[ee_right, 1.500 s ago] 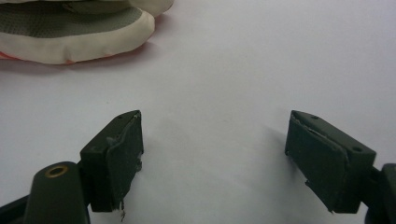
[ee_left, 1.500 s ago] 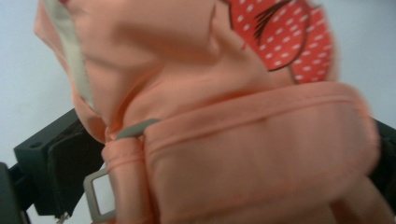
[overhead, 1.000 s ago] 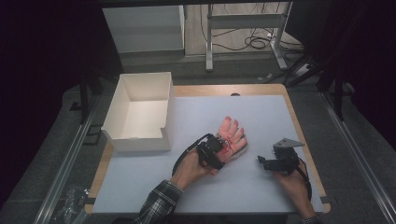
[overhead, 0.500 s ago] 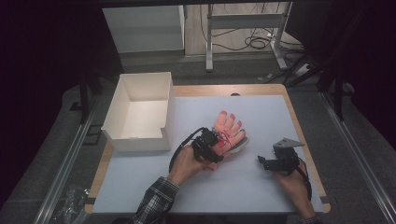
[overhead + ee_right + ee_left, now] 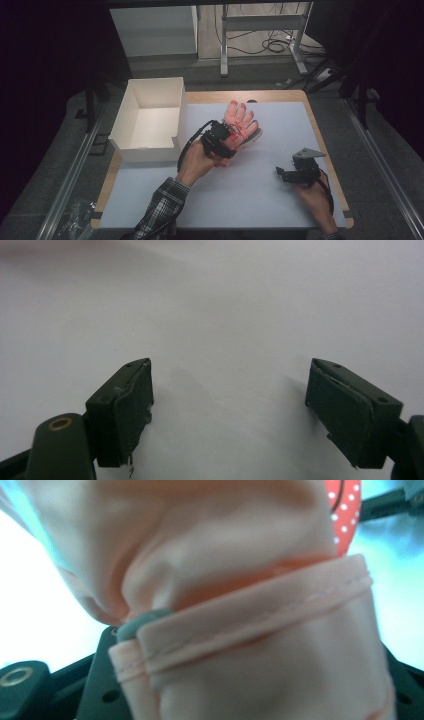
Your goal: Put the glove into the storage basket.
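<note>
While we look down on the worktop [image 5: 280, 200], our left tool [image 5: 226, 138] is clamped on a pink glove [image 5: 240, 120].
The glove sits just right of the white box [image 5: 147, 122], its fingers spread away from us, its cuff [image 5: 260, 625] bunched close against the tool. Well right of the box, our right tool [image 5: 227, 405] rests with jaws apart over bare worktop.
</note>
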Tool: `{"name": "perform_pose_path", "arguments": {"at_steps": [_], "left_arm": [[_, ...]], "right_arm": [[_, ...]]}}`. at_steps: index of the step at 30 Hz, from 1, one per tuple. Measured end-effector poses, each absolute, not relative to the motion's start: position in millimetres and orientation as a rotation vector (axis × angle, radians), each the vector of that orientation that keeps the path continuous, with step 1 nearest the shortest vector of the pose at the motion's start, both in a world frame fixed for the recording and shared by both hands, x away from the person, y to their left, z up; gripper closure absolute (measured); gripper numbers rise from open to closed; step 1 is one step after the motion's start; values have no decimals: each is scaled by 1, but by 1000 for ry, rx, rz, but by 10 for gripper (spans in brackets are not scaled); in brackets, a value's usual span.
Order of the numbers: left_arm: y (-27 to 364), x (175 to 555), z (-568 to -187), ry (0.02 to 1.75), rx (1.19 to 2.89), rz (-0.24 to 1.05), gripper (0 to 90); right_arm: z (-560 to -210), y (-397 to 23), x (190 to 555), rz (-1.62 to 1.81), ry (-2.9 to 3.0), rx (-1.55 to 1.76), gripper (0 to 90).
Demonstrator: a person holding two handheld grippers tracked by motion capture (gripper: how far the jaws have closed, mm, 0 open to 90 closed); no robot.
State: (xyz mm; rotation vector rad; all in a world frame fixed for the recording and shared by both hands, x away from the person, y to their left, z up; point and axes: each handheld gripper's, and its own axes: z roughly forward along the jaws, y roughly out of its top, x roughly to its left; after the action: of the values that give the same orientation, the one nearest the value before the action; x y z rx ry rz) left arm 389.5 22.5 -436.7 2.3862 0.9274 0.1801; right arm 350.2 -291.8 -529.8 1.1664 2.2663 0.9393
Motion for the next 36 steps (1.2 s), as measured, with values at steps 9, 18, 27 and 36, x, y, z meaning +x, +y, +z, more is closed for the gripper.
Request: {"name": "perform_pose_path", "arguments": {"at_steps": [9,18,27,36], "left_arm": [[37,405,-411,988,2346,209,466],[51,416,-392,1031,2329,251,463],[74,426,-368,1096,2300,307,461],[106,436,-348,1194,2260,364,460]], "right_arm": [[-530,-292,350,943,2266,1167,195],[-530,-292,350,942,2265,1166,195],[-530,-292,350,943,2265,1165,195],[-530,-292,350,943,2265,1166,195]]}}
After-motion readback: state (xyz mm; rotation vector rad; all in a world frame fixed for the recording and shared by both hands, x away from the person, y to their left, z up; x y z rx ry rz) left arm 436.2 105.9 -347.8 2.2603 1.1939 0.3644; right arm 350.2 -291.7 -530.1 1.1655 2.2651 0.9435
